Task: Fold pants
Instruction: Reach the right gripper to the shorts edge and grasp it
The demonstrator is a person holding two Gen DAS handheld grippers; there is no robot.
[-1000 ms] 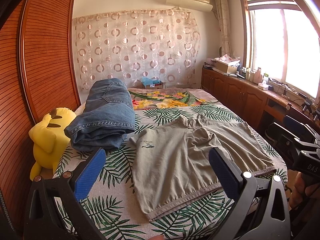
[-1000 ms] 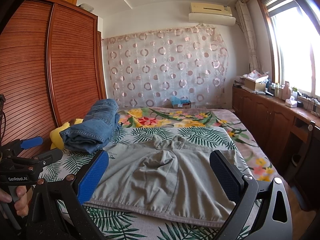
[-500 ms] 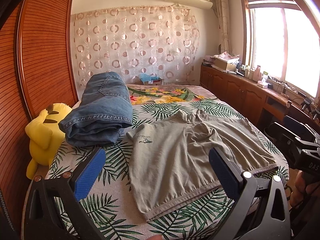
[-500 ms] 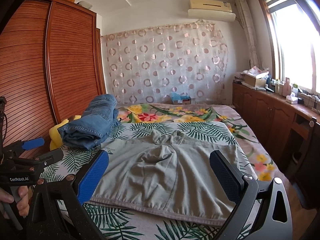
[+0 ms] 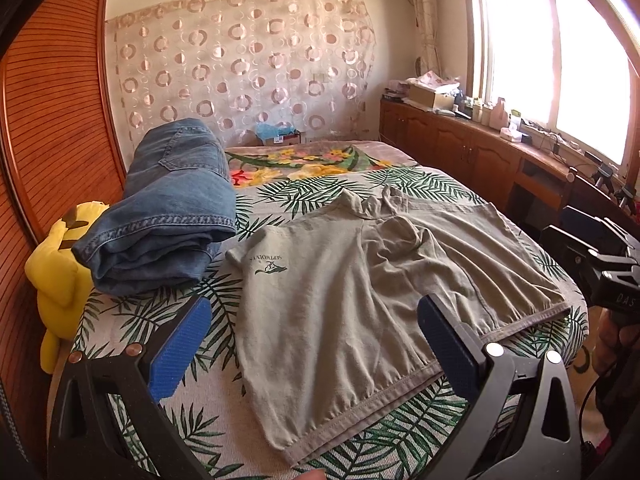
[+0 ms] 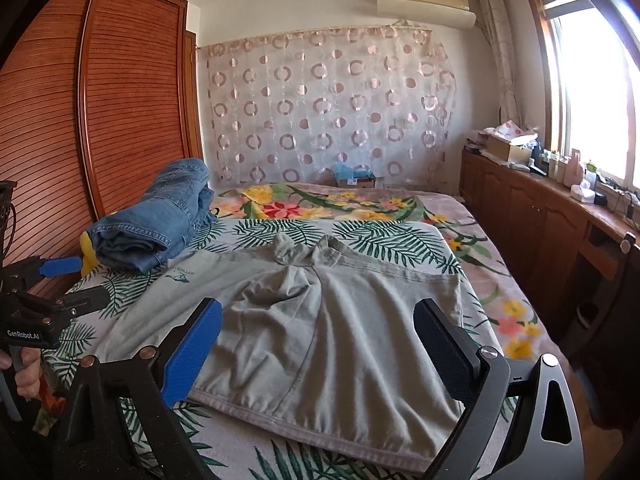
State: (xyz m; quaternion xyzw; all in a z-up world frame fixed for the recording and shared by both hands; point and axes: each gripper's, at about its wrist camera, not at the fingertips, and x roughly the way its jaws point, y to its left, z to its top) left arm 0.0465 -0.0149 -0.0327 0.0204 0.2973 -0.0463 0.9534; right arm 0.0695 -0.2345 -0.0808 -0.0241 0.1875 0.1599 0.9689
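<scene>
- Where the bed (image 5: 280, 196) has its palm-leaf cover, a pair of grey shorts (image 5: 360, 300) lies spread out flat, with the waistband at the near edge and the two leg ends at the far side.
- A folded pair of blue jeans (image 5: 168, 216) sits in a thick pile just to the left of the shorts, very close to their far-left corner.
- A yellow plush toy (image 5: 60, 280) is squeezed between the jeans and the brown slatted wardrobe (image 5: 52, 120) on the left.
- Nothing lies on top of the shorts, and the middle of them is bunched into wrinkles.
- A small cardboard box (image 6: 354, 180) with something blue in it stands at the far end of the bed, in front of the circle-print curtain (image 6: 320, 112).
- Another open box (image 6: 508, 148) full of papers sits on the long wooden cabinet (image 6: 540, 216) on the right, under the window, with small bottles beside it.
- The left gripper (image 5: 312, 344) has its blue pads wide apart above the near-left part of the shorts and holds nothing.
- The right gripper (image 6: 316, 340) also stands wide, though its jaws have just been closing a little, with only the shorts lying below the gap between them.
- The left view shows the small printed logo (image 5: 270, 266) on the shorts clearly.
- The right view shows the ceiling and the whole air conditioner (image 6: 424, 0), and a hand (image 6: 24, 372) gripping the left tool's handle.
</scene>
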